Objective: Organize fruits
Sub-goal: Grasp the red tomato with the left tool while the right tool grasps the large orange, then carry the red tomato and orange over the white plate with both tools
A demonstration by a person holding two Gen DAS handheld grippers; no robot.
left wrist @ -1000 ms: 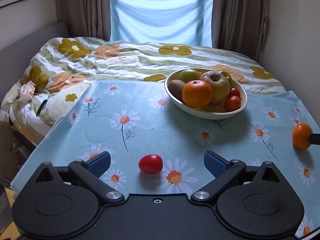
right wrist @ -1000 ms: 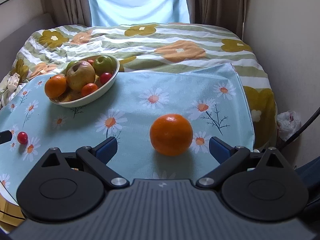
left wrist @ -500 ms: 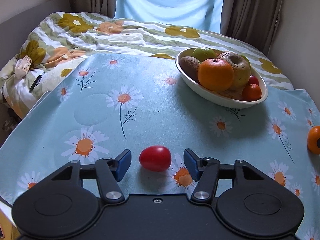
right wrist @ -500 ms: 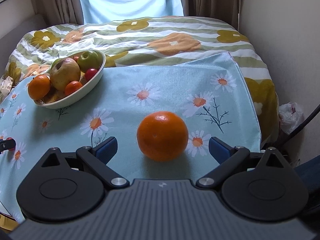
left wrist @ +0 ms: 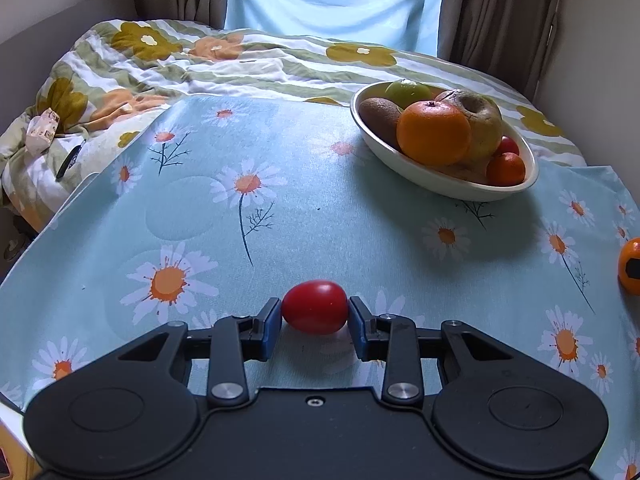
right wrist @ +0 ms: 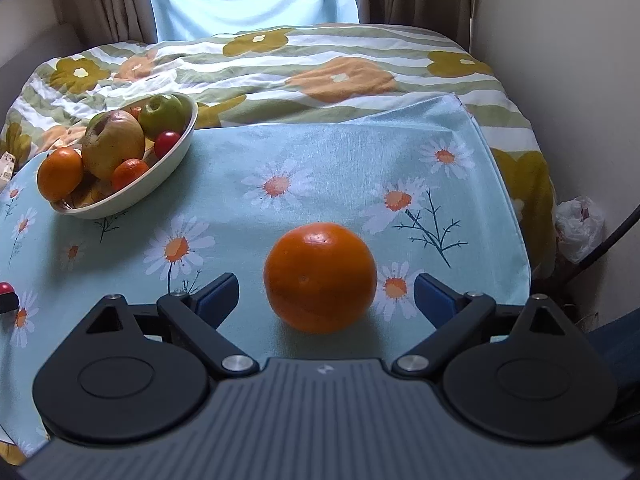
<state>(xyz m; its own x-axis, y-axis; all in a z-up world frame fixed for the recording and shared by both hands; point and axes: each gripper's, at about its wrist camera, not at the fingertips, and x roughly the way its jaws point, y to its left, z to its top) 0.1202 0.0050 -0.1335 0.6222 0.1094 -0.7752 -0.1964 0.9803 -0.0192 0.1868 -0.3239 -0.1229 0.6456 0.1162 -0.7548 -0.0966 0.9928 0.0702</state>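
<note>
My left gripper (left wrist: 314, 325) is shut on a small red tomato (left wrist: 315, 306) that rests on the daisy tablecloth (left wrist: 280, 216). My right gripper (right wrist: 326, 296) is open, with a large orange (right wrist: 320, 277) sitting on the cloth between its blue pads, not touched. A cream oval bowl (left wrist: 448, 178) at the far right of the left wrist view holds an orange, a kiwi, apples and small red fruits. The bowl (right wrist: 160, 176) stands at the far left in the right wrist view. The orange (left wrist: 630, 266) also shows at the right edge of the left wrist view.
The table stands against a bed with a flowered quilt (left wrist: 224, 60). Curtains and a window lie behind. A wall (right wrist: 560, 80) runs along the right side, with a white plastic bag (right wrist: 578, 228) and a cable on the floor beside the table's right edge.
My left gripper has moved forward and closed from wide open onto the tomato. My right gripper has moved closer to the orange and narrowed a little, still open.
</note>
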